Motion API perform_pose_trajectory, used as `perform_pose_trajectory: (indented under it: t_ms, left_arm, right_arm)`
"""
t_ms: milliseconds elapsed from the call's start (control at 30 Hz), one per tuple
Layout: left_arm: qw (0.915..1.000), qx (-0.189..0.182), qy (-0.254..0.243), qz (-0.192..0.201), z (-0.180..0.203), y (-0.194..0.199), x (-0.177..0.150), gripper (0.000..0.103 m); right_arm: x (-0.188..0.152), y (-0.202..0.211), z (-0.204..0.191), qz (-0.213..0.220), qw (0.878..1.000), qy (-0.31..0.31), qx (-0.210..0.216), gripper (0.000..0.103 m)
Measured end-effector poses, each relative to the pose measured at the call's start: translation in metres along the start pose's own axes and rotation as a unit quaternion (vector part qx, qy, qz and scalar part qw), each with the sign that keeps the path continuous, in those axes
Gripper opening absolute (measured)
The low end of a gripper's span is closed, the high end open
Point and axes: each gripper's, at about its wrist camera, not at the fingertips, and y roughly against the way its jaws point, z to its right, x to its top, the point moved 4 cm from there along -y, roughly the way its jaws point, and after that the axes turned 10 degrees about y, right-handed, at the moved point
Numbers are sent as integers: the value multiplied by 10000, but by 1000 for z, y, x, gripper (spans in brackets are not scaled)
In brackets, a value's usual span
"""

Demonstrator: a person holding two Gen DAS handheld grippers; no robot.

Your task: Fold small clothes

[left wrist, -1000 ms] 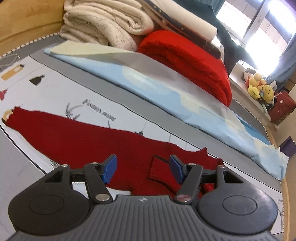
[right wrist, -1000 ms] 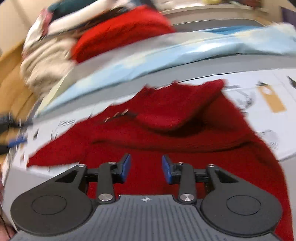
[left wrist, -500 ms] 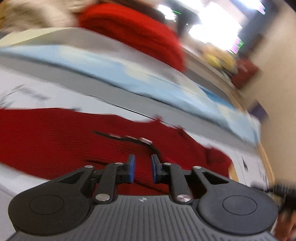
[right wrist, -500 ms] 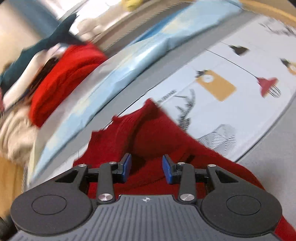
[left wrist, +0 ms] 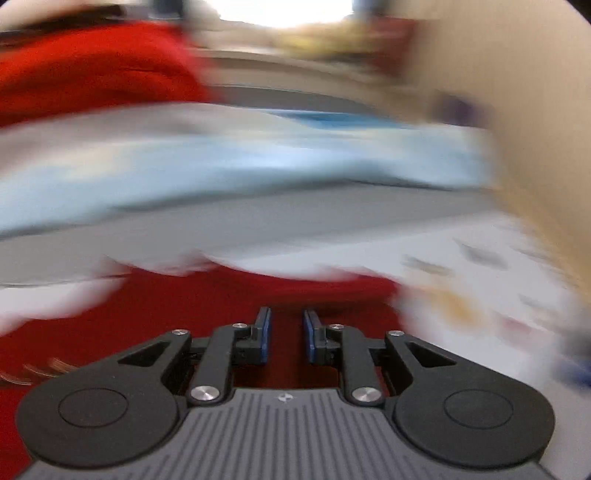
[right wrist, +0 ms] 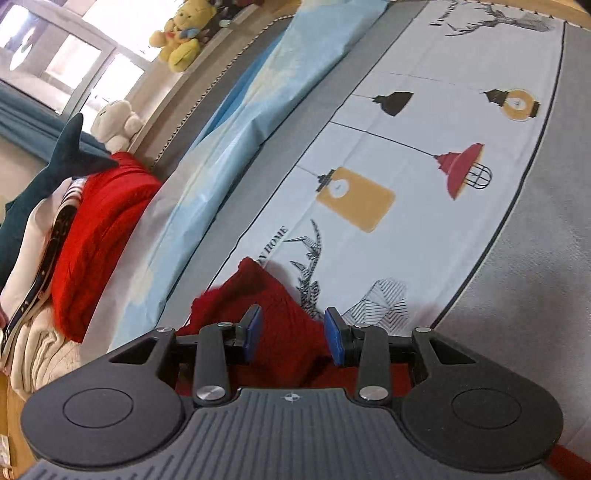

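Observation:
A dark red knit sweater (right wrist: pixel 275 295) lies on the printed tablecloth (right wrist: pixel 424 166). In the right wrist view its raised end sticks up just beyond my right gripper (right wrist: pixel 291 334), whose blue pads stand apart on either side of the cloth without pinching it. The left wrist view is heavily blurred. There the sweater (left wrist: pixel 221 306) spreads under and ahead of my left gripper (left wrist: pixel 286 332), whose blue pads stand a narrow gap apart with nothing visibly between them.
A light blue folded sheet (right wrist: pixel 236 122) lies along the far side, also in the left wrist view (left wrist: pixel 240 162). A bright red knit pile (right wrist: pixel 96 229) and cream clothes (right wrist: pixel 40 354) are stacked at left. Plush toys (right wrist: pixel 184 33) sit on the ledge.
Both grippers swung fast over the sweater. The left jaws narrowed from wide open to a small gap. The right gripper turned toward the sweater's end, and its jaws stand wider than before.

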Motion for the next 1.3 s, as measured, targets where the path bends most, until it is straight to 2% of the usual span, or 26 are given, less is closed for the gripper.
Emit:
perform_pose_trajectory:
  t_ms: [33,67,133,167,233,300,400,467,533,600,633,700,733,800,833,900,1000,1067,1133,1167,1200,1267,1300]
  left_arm:
    - [9970,716,274,-116,-20,-8,11,21]
    - [9950,849,481,-221,-37,-7,18,21]
    - [9968,484,619,-128,-58,18,24,21]
    - [9977,345,585,-20,-70,38,22,24]
    - [9969,256,739,35,-106,78,13,27]
    - [9896,312,1405,-19,-158,117,-2,27]
    - [9710,415,2354,-11,-223,156,-32,27]
    - [9635,448,2638,23,-241,166,-48,27]
    - [9553,309,2939,-40,-254,156,-62,27]
    - [9420,7,3345,-283,-255,132,-70,27]
    - [9383,-170,3436,-341,-254,120,-68,27]
    - [9327,-394,3546,-525,-252,97,-70,34]
    - [9272,-436,3667,-626,-254,88,-73,36]
    - [9102,-575,4026,-781,-263,76,-84,41]
    - [9013,-613,4212,-800,-267,67,-84,42]
    - [8892,-570,4468,-804,-277,51,-86,45]
    - [8825,-503,4617,-738,-283,39,-89,45]
    - [8818,-528,4641,-649,-283,36,-89,44]
    - [8879,-441,4534,-637,-280,37,-87,41]
    - [8959,-282,4385,-656,-277,40,-85,17]
    - [9077,-84,4134,-715,-272,42,-80,10]
    - [9276,192,3686,-568,-256,57,-62,9]
    - [9384,106,3436,-359,-240,72,-45,8]
  right_arm:
    - [1,-1,1,-17,10000,-6,-8,40]
    - [1,-2,2,-46,10000,-17,-17,40]
    - [1,-5,3,-100,9999,-68,3,40]
    - [0,-7,2,-125,9999,-87,11,40]
    - [-3,-10,-1,-179,9997,-136,60,40]
    - [-7,-15,-6,-231,9995,-173,132,40]
    - [-15,-22,-15,-338,9991,-180,199,40]
    - [-21,-27,-20,-414,9987,-176,227,40]
    - [-27,-32,-24,-465,9986,-154,204,40]
    - [-31,-35,-26,-486,9986,-132,170,40]
    - [-34,-37,-27,-511,9985,-120,147,40]
    - [-37,-41,-28,-574,9982,-124,147,40]
    - [-38,-43,-28,-605,9979,-140,155,40]
    - [-40,-47,-30,-657,9976,-151,152,40]
    - [-41,-49,-32,-677,9975,-141,166,40]
    - [-41,-52,-34,-712,9972,-113,186,40]
    - [-40,-55,-36,-774,9966,-117,241,40]
    - [-38,-55,-35,-771,9966,-129,245,40]
    - [-36,-57,-33,-773,9966,-178,219,40]
    - [-35,-58,-32,-783,9964,-229,213,40]
    - [-35,-60,-30,-812,9960,-303,216,40]
    - [-38,-63,-27,-877,9949,-458,214,40]
    - [-40,-64,-26,-902,9944,-519,208,40]
